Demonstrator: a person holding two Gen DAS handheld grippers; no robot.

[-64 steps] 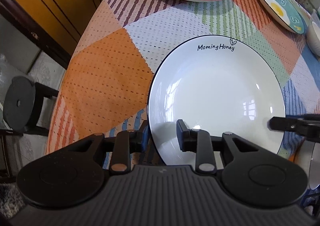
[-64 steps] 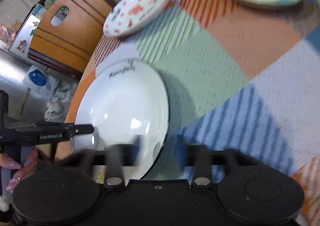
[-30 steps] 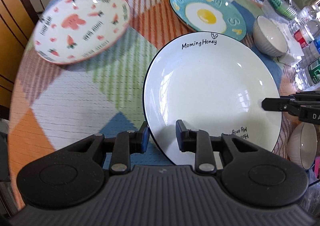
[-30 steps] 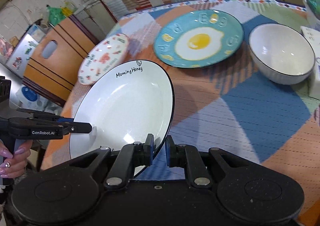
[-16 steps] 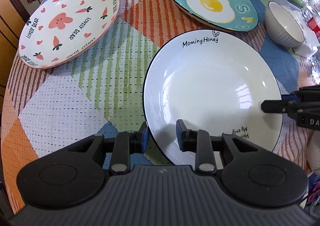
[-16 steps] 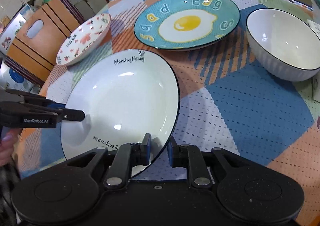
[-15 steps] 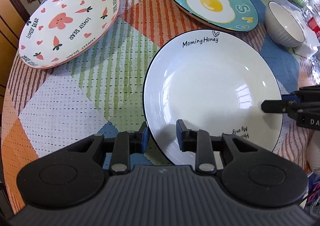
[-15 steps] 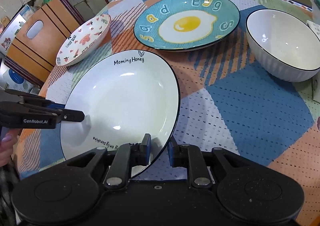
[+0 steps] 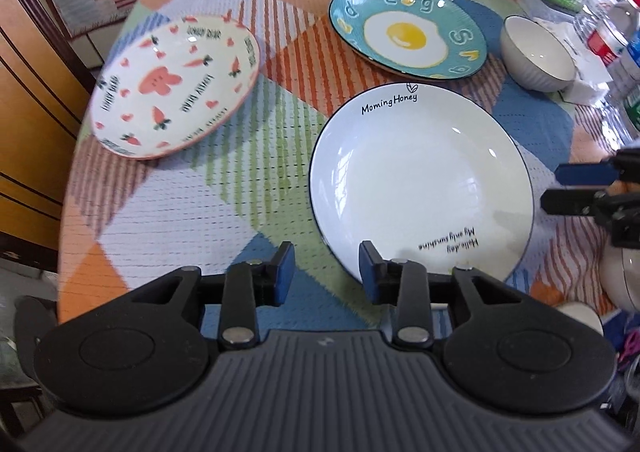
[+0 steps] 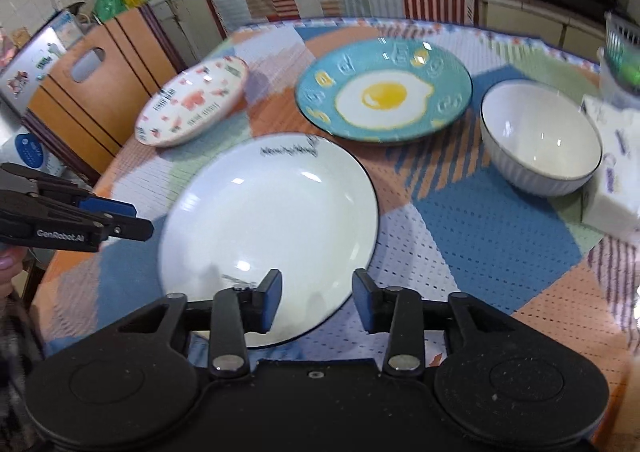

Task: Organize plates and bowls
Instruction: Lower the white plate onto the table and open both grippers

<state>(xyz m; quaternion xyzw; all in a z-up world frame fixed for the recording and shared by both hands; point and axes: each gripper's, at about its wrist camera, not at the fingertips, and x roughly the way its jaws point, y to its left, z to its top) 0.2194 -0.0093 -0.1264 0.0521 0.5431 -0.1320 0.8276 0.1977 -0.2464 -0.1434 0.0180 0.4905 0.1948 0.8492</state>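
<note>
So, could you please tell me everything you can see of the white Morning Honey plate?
The white plate is round and shallow with a thin dark rim, glossy like glazed ceramic, and empty. Black lettering sits at its far edge and again near its close edge. It lies flat on the patchwork tablecloth, just in front of the blue egg plate. The left hand-held gripper and right hand-held gripper have just been opening; both now stand open at its rim, neither clamping it.
</note>
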